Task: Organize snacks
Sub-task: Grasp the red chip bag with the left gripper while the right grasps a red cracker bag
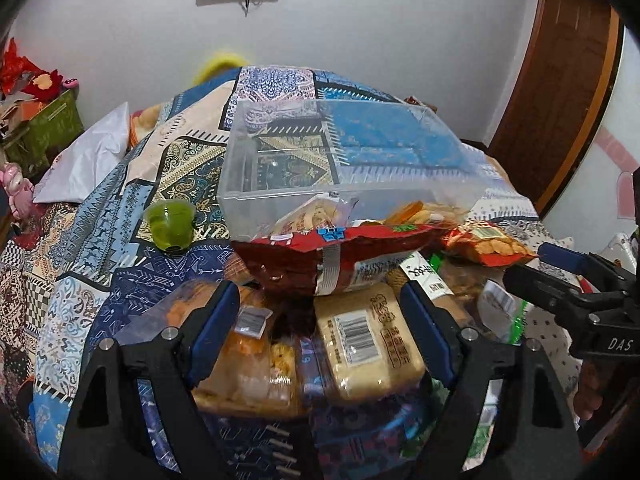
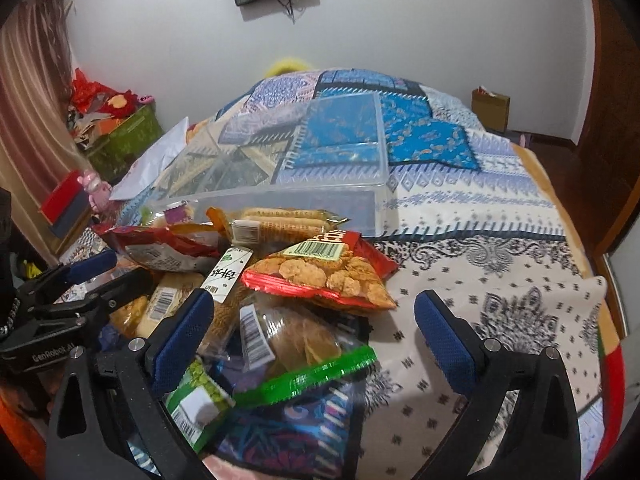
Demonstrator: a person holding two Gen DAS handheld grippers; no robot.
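A: Entry, left wrist view. Left gripper (image 1: 320, 332) jaws stand apart, clamped on nothing. They hover over the near end of the snack pile: a beige barcoded packet (image 1: 370, 346) and an orange-tinted packet (image 1: 248, 356) lie between them, untouched as far as I can tell.

B: Right wrist view. Right gripper (image 2: 314, 334) jaws also apart, nothing held. A green-edged clear bag of chips (image 2: 304, 354) lies between and below them; contact cannot be told.

A: Location of pile?

B: On the patterned quilt (image 2: 480, 216) of the bed. A red crackers bag (image 2: 326, 274) tops the right side, with a biscuit-stick packet (image 2: 280, 220) behind it, against the clear plastic bin (image 2: 280, 160).

A: Confirmed. The bin (image 1: 340, 152) sits just beyond the pile, open side up, tilted. A dark red bag (image 1: 332, 256) lies along its near wall. A green jelly cup (image 1: 170, 224) lies apart, left of the pile.

B: Each gripper appears at the edge of the other's view.
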